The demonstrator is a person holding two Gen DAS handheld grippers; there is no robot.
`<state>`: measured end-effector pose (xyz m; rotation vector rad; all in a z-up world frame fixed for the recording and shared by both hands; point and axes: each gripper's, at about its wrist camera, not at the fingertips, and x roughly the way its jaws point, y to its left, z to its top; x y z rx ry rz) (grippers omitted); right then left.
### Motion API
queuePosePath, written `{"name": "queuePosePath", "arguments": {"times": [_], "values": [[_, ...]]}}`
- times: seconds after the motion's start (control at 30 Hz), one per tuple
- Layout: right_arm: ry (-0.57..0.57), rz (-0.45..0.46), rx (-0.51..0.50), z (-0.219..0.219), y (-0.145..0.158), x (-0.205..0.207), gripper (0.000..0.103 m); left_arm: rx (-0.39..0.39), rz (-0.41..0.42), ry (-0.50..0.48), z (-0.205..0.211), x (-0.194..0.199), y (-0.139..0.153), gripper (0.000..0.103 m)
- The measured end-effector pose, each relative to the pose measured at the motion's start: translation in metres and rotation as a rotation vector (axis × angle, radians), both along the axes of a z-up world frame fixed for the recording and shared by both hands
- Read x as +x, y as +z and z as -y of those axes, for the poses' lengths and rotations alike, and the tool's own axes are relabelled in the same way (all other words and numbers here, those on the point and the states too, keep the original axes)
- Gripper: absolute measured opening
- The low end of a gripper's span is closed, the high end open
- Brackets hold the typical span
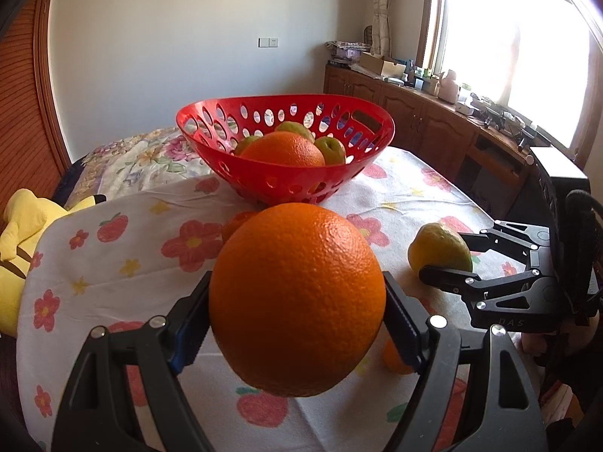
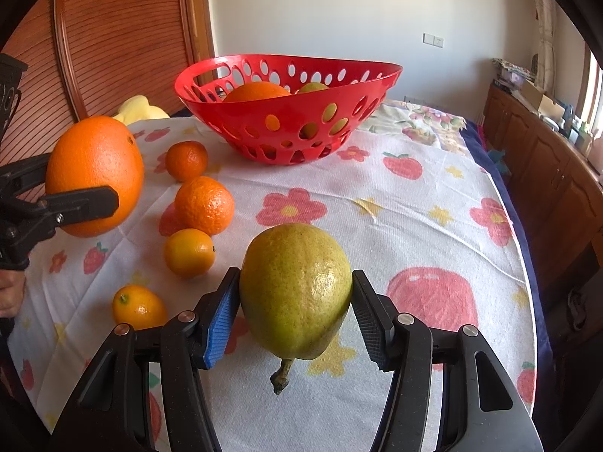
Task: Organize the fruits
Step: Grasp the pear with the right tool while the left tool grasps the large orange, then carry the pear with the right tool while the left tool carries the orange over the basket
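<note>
My left gripper (image 1: 297, 297) is shut on a large orange (image 1: 297, 297) and holds it above the table; it also shows in the right wrist view (image 2: 94, 173). My right gripper (image 2: 296, 293) is shut on a yellow-green pear (image 2: 296, 290), stem down, above the cloth; the pear also shows in the left wrist view (image 1: 439, 248). A red perforated basket (image 1: 264, 177) stands at the far side of the table and holds an orange (image 1: 282, 148) and green pears (image 1: 331, 148). Several small oranges (image 2: 203, 205) lie on the cloth left of the pear.
The table has a white cloth with flower and strawberry prints (image 2: 395, 207). A yellow plush toy (image 1: 22, 226) lies off the table's left edge. Wooden cabinets (image 1: 433, 120) with clutter run under the window at right. A wooden slatted door (image 2: 124, 37) stands behind.
</note>
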<state>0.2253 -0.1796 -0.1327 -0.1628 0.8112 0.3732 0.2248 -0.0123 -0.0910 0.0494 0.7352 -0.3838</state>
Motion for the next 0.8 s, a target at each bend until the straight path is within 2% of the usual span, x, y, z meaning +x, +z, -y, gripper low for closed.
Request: {"name": "queuePosePath", "arguments": {"times": [0.13, 0.47, 0.8], "values": [[-0.005, 0.022, 0.010, 0.003, 0.009, 0.001, 0.059, -0.005, 0.025, 0.004, -0.005, 0.004, 0.012, 0.081], [0.024, 0.111, 0.018, 0.002, 0.057, 0.021, 0.059, -0.010, 0.099, 0.000, -0.012, 0.022, 0.045, 0.081], [0.072, 0.200, 0.019, -0.015, 0.097, 0.068, 0.059, 0.022, 0.167, -0.010, -0.011, 0.054, 0.077, 0.081]]}}
